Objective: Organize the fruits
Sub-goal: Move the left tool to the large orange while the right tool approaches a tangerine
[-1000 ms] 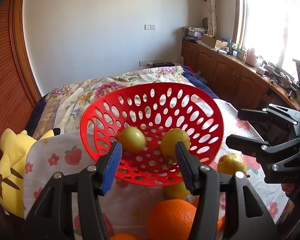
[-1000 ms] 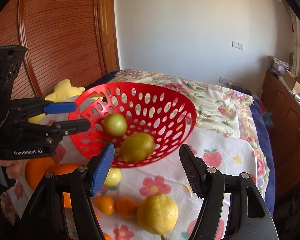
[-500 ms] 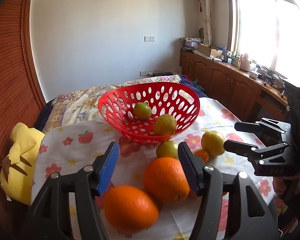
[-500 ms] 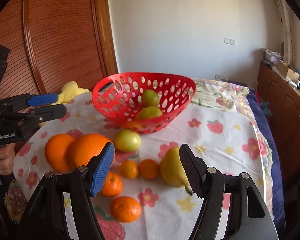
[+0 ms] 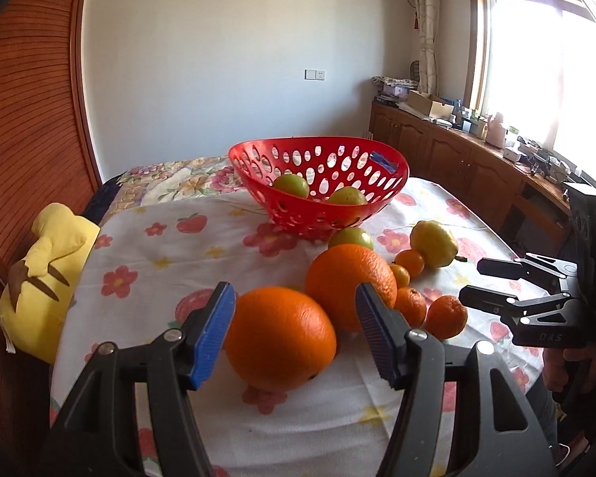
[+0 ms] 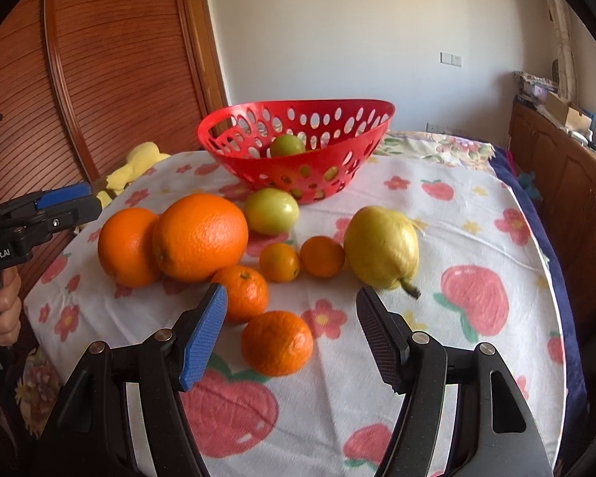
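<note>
A red perforated basket [image 5: 318, 214] [image 6: 258, 167] stands at the far side of the flowered cloth, with two green-yellow fruits [image 5: 292, 186] inside. In front of it lie two large oranges [image 5: 280, 336] [image 5: 351, 278], a green fruit [image 6: 271, 210], a yellow pear [image 6: 381, 246] and several small mandarins [image 6: 276, 342]. My left gripper [image 5: 292, 298] is open, with the nearer large orange framed between its fingers and not gripped. My right gripper [image 6: 291, 298] is open around the nearest mandarin, its pads clear of it. Each gripper shows in the other's view [image 5: 469, 282] [image 6: 95, 200].
A yellow plush toy [image 5: 39, 270] [image 6: 131, 171] lies at the cloth's left edge against the wooden slatted wall. Wooden cabinets [image 5: 476, 171] with clutter run under the window on the right. A flowered bedspread lies beyond the basket. A hand [image 6: 0, 306] holds the left gripper.
Both grippers have drawn back from the basket and sunk toward the cloth, so the loose fruit now fills the foreground. The left jaws stand a little wider.
</note>
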The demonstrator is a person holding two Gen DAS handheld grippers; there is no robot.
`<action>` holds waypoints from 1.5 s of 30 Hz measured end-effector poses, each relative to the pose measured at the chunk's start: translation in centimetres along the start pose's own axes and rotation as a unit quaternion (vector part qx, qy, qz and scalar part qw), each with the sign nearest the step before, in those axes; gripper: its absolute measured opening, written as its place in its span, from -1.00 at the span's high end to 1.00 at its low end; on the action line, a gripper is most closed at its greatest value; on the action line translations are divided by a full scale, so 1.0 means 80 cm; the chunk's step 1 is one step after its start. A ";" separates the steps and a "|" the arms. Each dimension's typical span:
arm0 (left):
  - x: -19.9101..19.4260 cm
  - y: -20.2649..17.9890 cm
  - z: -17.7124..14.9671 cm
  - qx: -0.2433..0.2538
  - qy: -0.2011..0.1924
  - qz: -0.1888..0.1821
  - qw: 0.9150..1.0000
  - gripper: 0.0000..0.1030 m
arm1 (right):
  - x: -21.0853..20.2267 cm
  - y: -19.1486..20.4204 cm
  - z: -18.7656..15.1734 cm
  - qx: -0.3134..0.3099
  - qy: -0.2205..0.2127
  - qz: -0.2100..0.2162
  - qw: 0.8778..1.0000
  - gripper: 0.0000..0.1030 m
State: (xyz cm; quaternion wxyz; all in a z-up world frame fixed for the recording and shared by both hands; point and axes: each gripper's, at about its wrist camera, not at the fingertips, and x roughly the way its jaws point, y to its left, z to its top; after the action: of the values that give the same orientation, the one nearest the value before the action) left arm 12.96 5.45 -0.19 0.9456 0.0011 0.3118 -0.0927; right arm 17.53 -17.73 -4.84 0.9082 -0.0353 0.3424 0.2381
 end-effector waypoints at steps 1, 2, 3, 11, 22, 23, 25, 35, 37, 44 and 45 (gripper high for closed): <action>0.000 0.000 -0.002 0.000 0.000 0.001 1.000 -0.23 | 0.000 0.001 -0.003 0.001 0.001 0.001 1.000 -0.35; -0.001 0.001 -0.006 0.000 0.001 0.002 1.000 -0.23 | 0.001 0.002 -0.005 0.002 0.003 0.002 1.000 -0.35; -0.002 0.002 -0.010 -0.001 0.002 0.004 1.000 -0.23 | 0.002 0.003 -0.008 0.002 0.006 0.002 1.000 -0.35; -0.004 0.003 -0.032 -0.004 0.008 0.003 1.000 -0.24 | 0.011 0.007 -0.024 0.003 0.022 0.003 1.000 -0.35; 0.002 0.000 -0.048 -0.013 0.016 -0.002 1.000 -0.27 | 0.033 0.016 -0.029 -0.015 0.045 -0.003 0.999 -0.20; 0.003 0.000 -0.048 -0.013 0.017 -0.003 1.000 -0.27 | 0.034 0.016 -0.029 -0.017 0.046 -0.004 0.999 -0.16; 0.005 0.000 -0.050 -0.015 0.019 -0.005 1.000 -0.28 | 0.037 0.016 -0.029 -0.020 0.050 -0.008 0.999 0.06; 0.013 0.000 -0.048 -0.017 0.020 -0.003 1.000 -0.32 | 0.036 0.006 -0.024 -0.016 0.037 -0.014 0.999 0.09; 0.016 0.000 -0.047 -0.017 0.021 -0.002 1.000 -0.34 | 0.037 -0.003 -0.021 -0.010 0.037 -0.018 0.999 0.09; 0.030 0.002 -0.042 -0.015 0.029 0.002 0.999 -0.40 | 0.041 -0.006 -0.026 -0.018 0.039 -0.021 0.999 0.09; 0.032 0.002 -0.041 -0.014 0.029 0.004 0.999 -0.40 | 0.041 -0.006 -0.027 -0.019 0.037 -0.022 0.999 0.08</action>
State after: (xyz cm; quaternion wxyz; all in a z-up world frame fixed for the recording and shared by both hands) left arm 13.05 5.38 -4.37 0.9365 -0.0080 0.3404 -0.0841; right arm 18.59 -17.32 -8.61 0.8989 -0.0687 0.3707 0.2232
